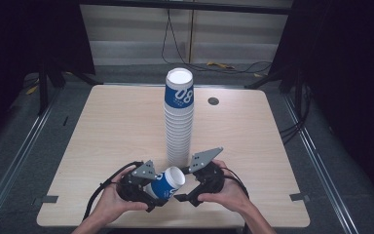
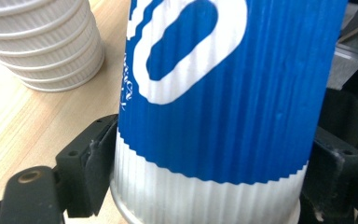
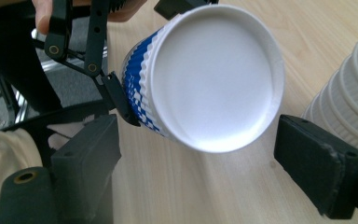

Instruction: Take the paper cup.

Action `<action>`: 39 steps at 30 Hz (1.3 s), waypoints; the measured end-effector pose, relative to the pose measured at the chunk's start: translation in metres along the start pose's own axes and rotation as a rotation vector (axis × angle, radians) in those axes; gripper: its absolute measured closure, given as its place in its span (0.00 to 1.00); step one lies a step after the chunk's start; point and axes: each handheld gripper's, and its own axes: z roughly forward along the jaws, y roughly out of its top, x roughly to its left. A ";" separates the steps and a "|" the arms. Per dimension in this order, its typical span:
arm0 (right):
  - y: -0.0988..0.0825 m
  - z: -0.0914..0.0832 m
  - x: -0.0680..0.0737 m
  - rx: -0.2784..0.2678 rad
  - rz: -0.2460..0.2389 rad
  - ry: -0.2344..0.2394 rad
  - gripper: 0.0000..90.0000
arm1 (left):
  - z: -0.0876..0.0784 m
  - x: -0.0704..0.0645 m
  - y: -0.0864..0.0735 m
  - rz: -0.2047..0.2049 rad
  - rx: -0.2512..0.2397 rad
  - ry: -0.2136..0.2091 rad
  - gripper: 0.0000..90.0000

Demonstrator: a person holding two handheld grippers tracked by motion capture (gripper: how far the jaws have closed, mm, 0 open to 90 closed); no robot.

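The blue-and-white paper cup (image 1: 166,184) is held on its side in the clenched left gripper (image 1: 152,191), its long axis aimed toward two o'clock, just in front of the cup stack (image 1: 178,119). The right gripper (image 3: 196,154) stands released around its smooth, round mouth; the walls are ribbed.

Left tongs (image 1: 161,194) gripping tilted blue cup (image 1: 167,183), tall cup stack (image 1: 178,117) behind
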 end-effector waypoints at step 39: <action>0.026 0.019 -0.005 0.174 -0.047 0.141 0.30 | 0.010 -0.011 -0.001 0.059 0.044 -0.013 0.18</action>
